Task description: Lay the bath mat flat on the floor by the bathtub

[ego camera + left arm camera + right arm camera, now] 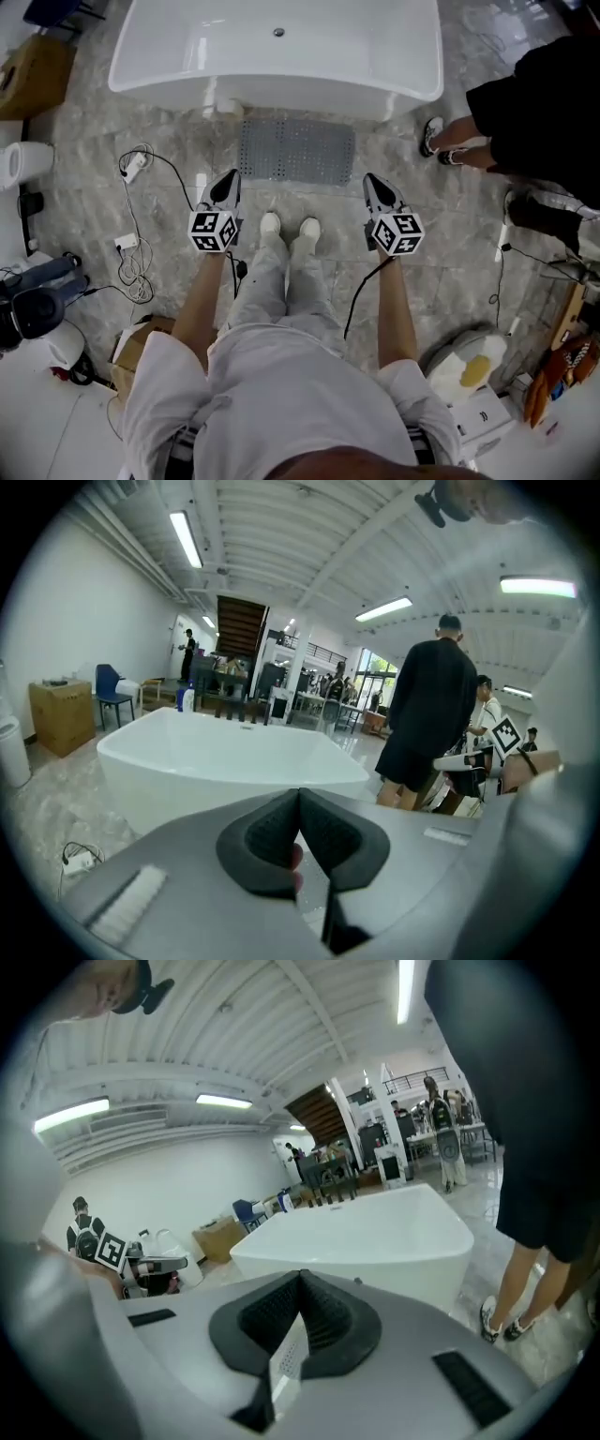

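Mat [297, 150] lies flat beside tub [169, 75], long axis along it, ahead and midway between left gripper [231, 180] and right gripper [373, 182], both closed and empty.

Workshop hall, strip light [186, 538], freestanding bathtub [281, 47], cardboard box [61, 716]

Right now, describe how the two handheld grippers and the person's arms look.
The left gripper and right gripper match: grey bodies tapering to black ribbed pads, each carrying a white cube with black square markers. A thin black cable hangs from the right one. The shirt is white and short-sleeved.
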`<action>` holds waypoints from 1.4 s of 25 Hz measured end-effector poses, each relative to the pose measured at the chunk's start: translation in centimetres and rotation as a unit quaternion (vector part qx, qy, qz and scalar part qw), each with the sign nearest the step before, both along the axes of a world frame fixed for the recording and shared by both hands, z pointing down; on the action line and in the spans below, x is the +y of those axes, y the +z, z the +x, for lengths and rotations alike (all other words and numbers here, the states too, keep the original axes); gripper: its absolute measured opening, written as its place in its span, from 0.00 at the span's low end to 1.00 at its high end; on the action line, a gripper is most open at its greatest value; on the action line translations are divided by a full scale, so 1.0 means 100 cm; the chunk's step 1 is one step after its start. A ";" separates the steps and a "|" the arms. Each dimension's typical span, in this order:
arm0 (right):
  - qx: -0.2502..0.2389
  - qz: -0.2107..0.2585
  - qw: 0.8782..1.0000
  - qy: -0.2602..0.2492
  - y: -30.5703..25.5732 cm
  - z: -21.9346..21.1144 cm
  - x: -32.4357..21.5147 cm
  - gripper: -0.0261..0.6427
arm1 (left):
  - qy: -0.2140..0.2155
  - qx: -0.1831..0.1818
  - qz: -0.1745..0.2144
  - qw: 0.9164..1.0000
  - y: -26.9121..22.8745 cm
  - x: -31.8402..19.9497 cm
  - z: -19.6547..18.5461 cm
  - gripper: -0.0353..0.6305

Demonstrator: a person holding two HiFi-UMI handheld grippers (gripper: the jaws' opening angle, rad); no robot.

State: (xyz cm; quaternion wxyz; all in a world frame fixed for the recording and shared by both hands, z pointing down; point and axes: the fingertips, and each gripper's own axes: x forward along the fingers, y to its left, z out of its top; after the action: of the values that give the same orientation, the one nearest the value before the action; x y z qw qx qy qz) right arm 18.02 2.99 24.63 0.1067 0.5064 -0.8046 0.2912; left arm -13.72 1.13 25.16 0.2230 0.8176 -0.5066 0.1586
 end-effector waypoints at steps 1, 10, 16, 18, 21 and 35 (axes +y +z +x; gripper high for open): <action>0.004 0.014 1.000 0.009 -0.022 0.001 0.003 0.04 | 0.005 0.000 0.009 1.000 -0.020 0.005 0.002 0.06; 0.040 0.156 0.987 0.019 -0.184 -0.020 0.025 0.04 | 0.038 -0.005 0.095 0.995 -0.152 0.028 -0.004 0.05; 0.083 0.204 0.976 -0.004 -0.216 -0.050 0.037 0.04 | 0.059 -0.006 0.136 0.989 -0.187 0.034 -0.019 0.05; 0.081 0.204 0.976 -0.006 -0.221 -0.055 0.044 0.04 | 0.054 0.005 0.139 0.989 -0.197 0.045 -0.020 0.05; 0.079 0.212 0.974 -0.005 -0.234 -0.068 0.051 0.04 | 0.061 0.011 0.148 0.987 -0.209 0.061 -0.020 0.05; 0.057 0.232 0.971 0.001 -0.251 -0.108 0.068 0.04 | 0.133 0.041 0.175 0.975 -0.238 0.082 0.012 0.05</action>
State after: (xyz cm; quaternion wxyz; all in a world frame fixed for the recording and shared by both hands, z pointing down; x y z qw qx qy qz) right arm 7.22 9.84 -0.49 0.0311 0.5339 -0.8423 0.0673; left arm -12.49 9.34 1.35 0.0738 0.9098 -0.4035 0.0626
